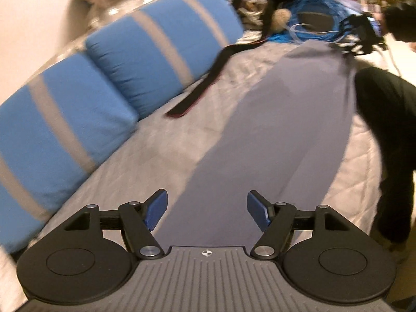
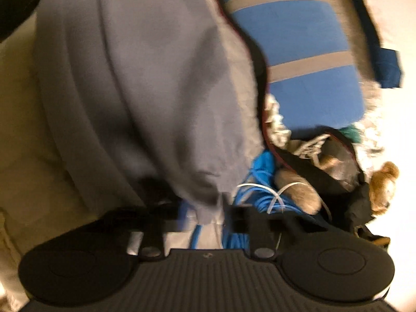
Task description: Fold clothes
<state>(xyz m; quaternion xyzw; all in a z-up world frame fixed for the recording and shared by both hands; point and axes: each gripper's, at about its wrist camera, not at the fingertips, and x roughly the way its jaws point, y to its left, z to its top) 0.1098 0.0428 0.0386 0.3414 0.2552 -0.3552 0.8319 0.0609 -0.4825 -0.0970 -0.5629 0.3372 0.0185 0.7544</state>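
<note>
Lying stretched lengthwise across the bed is one grey garment (image 1: 280, 119), a long smooth panel of plain mid-grey cloth; its type cannot be told from these views. In the left wrist view it runs from just ahead of the left gripper (image 1: 206, 212) up to the far end of the bed, flat with few wrinkles. In the right wrist view the same grey garment (image 2: 145, 78) hangs in soft vertical folds and narrows to a bunched end pinched between the fingers of the right gripper (image 2: 205, 215); that view is motion-blurred, so the fingers show only as dark smears on either side of the cloth. Left gripper: jaws spread wide, two blue fingertips (image 1: 157, 209) well apart, nothing between them, hovering over the near end of the cloth. Count, bedding: one pale grey quilted bedspread (image 1: 145, 161) under the garment; two blue pillows (image 1: 52, 140) with grey stripes, set side by side along the left edge. Count, other cloth: one dark strap-like strip (image 1: 208, 78) with a reddish edge, lying between the pillows and the garment. At the far end of the bed is a clutter pile: one coil of blue cable (image 1: 314, 23) and dark items too blurred to name. One person in dark clothing (image 1: 387, 140) bends at the bed's right side. The right wrist view also shows one brown plush toy (image 2: 384, 187) near the cable coil.
</note>
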